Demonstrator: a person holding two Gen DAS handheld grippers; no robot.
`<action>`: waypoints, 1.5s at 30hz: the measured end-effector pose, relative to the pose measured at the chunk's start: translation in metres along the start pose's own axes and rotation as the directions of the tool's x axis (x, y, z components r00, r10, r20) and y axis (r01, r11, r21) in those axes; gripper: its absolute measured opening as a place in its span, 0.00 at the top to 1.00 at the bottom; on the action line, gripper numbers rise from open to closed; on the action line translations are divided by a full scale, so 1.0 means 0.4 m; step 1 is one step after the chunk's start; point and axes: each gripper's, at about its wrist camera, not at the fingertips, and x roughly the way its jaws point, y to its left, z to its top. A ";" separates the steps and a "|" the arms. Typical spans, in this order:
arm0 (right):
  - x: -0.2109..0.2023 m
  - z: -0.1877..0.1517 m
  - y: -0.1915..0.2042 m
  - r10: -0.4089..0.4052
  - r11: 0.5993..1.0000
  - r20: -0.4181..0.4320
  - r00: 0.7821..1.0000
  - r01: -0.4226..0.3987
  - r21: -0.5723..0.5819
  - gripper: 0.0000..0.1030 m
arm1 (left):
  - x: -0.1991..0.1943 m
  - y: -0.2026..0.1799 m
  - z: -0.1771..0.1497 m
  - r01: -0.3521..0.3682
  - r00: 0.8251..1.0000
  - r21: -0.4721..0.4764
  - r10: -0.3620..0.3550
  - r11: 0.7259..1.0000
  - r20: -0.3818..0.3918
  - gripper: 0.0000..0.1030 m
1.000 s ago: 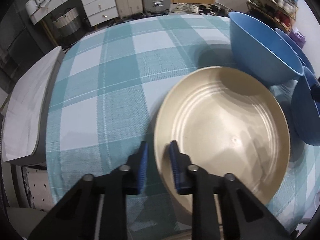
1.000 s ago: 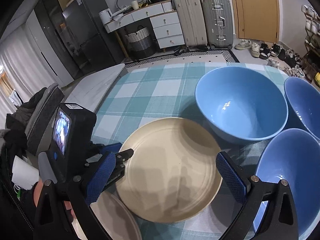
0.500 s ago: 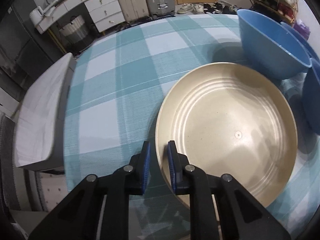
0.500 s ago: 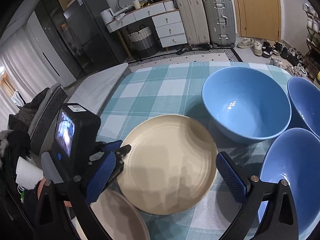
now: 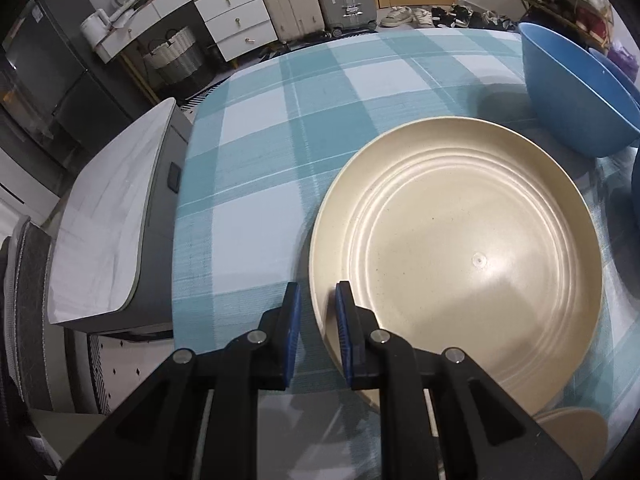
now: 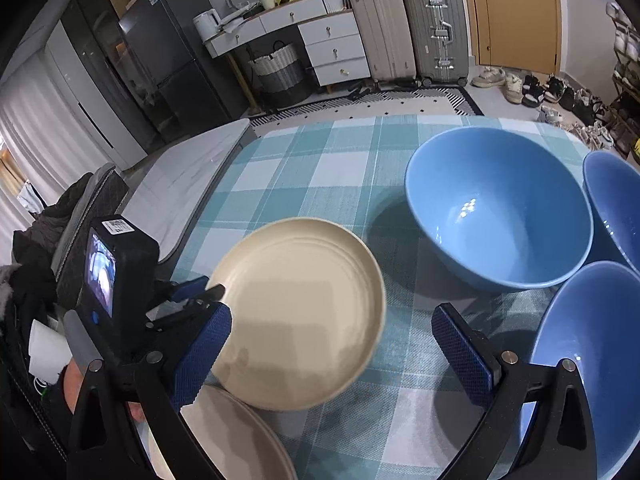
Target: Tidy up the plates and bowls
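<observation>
- Left gripper (image 5: pixel 316 300): jaws narrow, clamped on the near-left rim of the plate (image 5: pixel 460 248); one blue pad sits inside the rim, the other outside it.
- Plate: cream, ringed, fills the lower right of the left wrist view. In the right wrist view the same plate (image 6: pixel 300 312) sits at lower centre, tilted and raised off the cloth (image 6: pixel 332 168).
- Second plate (image 6: pixel 224 440): cream, at the bottom left of the right wrist view, partly under the held plate's near edge. Its edge also shows at the bottom right of the left wrist view (image 5: pixel 576 428).
- Right gripper (image 6: pixel 332 344): fingers wide apart, nothing between them, low in its frame above the cloth.
- Bowl (image 6: pixel 500 212): blue, upright on the cloth, right of centre in the right wrist view, just beyond the held plate.
- Second bowl (image 6: pixel 616 200): blue, at the right edge, just beside the first.
- Third bowl (image 6: pixel 592 360): blue, lower right, beside the right finger.
- Cloth: teal and white check, covers the table.
- Left gripper body with its camera screen shows at the left edge of the right wrist view (image 6: pixel 200 300).
</observation>
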 end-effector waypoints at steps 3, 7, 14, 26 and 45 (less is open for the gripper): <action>0.016 -0.001 0.001 -0.013 1.000 -0.013 1.000 0.013 -0.004 0.01 | 0.001 0.024 -0.005 -0.012 1.000 -0.011 0.012 1.000 -0.010 0.84; 0.044 0.003 0.013 -0.026 0.999 -0.030 0.999 0.025 -0.033 0.01 | 0.005 0.063 -0.012 -0.020 1.000 -0.039 0.019 0.999 -0.017 0.82; 0.104 -0.001 0.028 -0.070 0.995 -0.072 0.995 0.064 -0.075 0.01 | 0.021 0.110 -0.024 0.119 0.991 -0.121 -0.125 0.986 -0.044 0.82; 0.197 -0.011 0.064 -0.120 0.978 -0.120 0.986 0.096 -0.186 0.21 | 0.027 0.138 -0.036 0.228 0.971 -0.215 -0.239 0.950 -0.026 0.82; 0.283 -0.031 0.056 -0.102 0.982 -0.213 0.972 0.065 -0.176 0.79 | 0.032 0.138 -0.040 0.244 0.967 -0.234 -0.255 0.941 -0.018 0.84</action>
